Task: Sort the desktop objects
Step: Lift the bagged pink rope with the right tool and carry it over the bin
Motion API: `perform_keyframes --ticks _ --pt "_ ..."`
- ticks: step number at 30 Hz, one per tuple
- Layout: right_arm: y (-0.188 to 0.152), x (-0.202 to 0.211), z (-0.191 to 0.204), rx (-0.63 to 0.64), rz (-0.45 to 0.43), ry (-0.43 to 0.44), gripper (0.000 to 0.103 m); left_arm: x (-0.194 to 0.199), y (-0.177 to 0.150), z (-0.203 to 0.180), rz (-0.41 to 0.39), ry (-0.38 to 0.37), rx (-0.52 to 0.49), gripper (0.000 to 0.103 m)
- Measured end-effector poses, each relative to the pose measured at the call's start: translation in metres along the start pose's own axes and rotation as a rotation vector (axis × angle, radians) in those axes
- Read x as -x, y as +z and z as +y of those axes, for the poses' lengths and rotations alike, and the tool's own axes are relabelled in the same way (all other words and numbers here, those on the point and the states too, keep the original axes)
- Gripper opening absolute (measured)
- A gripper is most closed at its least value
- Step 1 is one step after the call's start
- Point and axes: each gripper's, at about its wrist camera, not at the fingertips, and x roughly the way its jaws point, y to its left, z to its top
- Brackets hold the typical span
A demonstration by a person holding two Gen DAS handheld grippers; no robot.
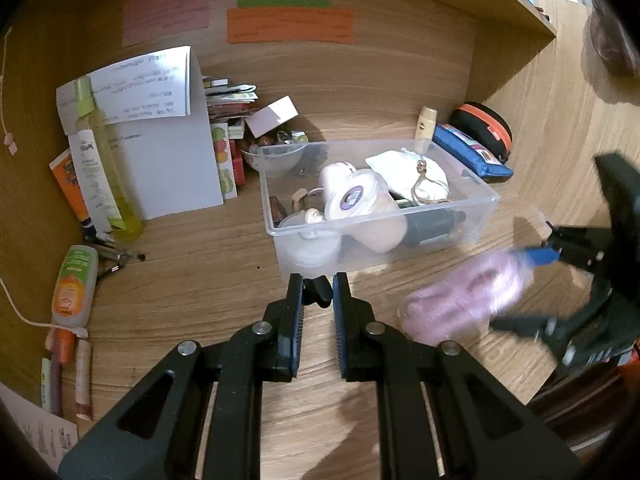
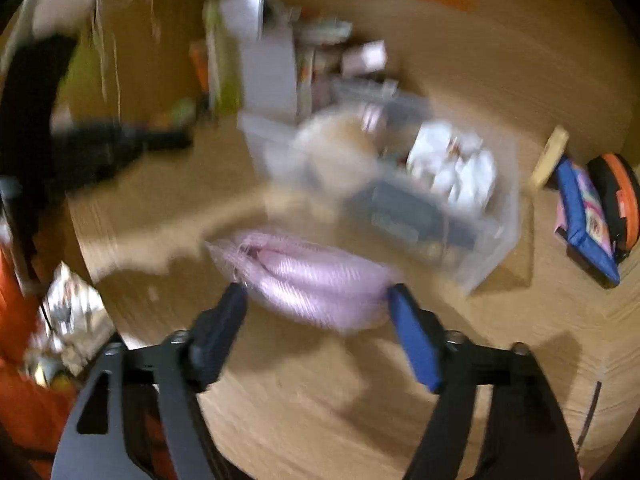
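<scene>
Nearest, my right tool (image 2: pixel 316 300): its two fingers stand wide, with a pink knitted bundle (image 2: pixel 304 280) between them. The picture is smeared by motion, so I cannot tell whether the pads truly grip it or only bracket it. In the left wrist view the same bundle (image 1: pixel 464 300) hangs blurred just in front of the right tool (image 1: pixel 540 252), near the front right corner of the bin.

My left tool (image 1: pixel 314 280): fingers drawn close together, with a small black object (image 1: pixel 318 290) between the tips; it looks clamped, though contact is hard to confirm. It sits just before the near wall of the clear plastic bin (image 1: pixel 276 216).

The bin on the worktop (image 1: pixel 200 272) already holds a round lidded tub (image 1: pixel 354 196), a white pouch (image 1: pixel 408 172) with a cord, a dark cylinder (image 1: pixel 436 224) and smaller pieces. I judge the sorting partly done.

Left to sort, by my reading: the pink bundle, whatever my left tool has, an orange-labelled tube (image 1: pixel 74 284) and pens (image 1: pixel 116 256) at the left edge, a blue pouch (image 1: pixel 472 148) and a black-and-orange case (image 1: pixel 484 124) beyond the bin on the right.

Farthest: a yellow bottle (image 1: pixel 106 152), papers (image 1: pixel 136 88) and stacked booklets (image 1: pixel 232 100) against the back panel.

The bundle looks soft, ribbed, loosely bagged; likely to sag when carried.
</scene>
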Motion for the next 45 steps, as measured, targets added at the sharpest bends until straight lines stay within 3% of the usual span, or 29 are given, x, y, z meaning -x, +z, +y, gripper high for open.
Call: perform_keyframes --ticks 7,15,17,23,25,27,29,31,36,45 --pt "-0.012 -0.026 0.000 0.050 0.103 -0.047 0.074 -0.004 -0.004 -0.006 0.015 -0.012 -0.007 0.013" --pt "0.021 -0.048 -0.007 0.069 0.089 0.049 0.085 0.000 -0.008 -0.004 0.016 -0.003 -0.002 0.013" --pt "0.030 -0.057 -0.004 0.090 0.110 0.056 0.094 0.001 -0.009 -0.001 0.019 0.009 -0.003 0.013" --pt "0.045 -0.079 -0.005 0.039 0.131 0.169 0.101 0.001 -0.012 0.012 0.016 0.014 0.026 0.013" --pt "0.044 -0.084 0.003 0.053 0.123 0.170 0.102 -0.001 -0.012 0.015 0.020 0.015 0.033 0.013" --pt "0.044 -0.084 0.008 0.052 0.100 0.164 0.097 -0.003 -0.012 0.018 0.027 0.015 0.034 0.013" --pt "0.043 -0.079 0.011 0.046 0.083 0.165 0.075 -0.003 -0.013 0.019 0.028 0.014 0.031 0.013" --pt "0.040 -0.072 0.010 0.023 0.062 0.168 0.067 -0.004 -0.013 0.020 0.027 0.012 0.032 0.013" --pt "0.027 -0.056 0.010 -0.023 0.007 0.146 0.058 -0.003 -0.013 0.022 0.021 0.002 0.041 0.013" --pt "0.036 0.005 -0.016 -0.119 -0.142 0.170 0.058 0.007 0.004 0.015 -0.029 0.005 0.022 0.013"
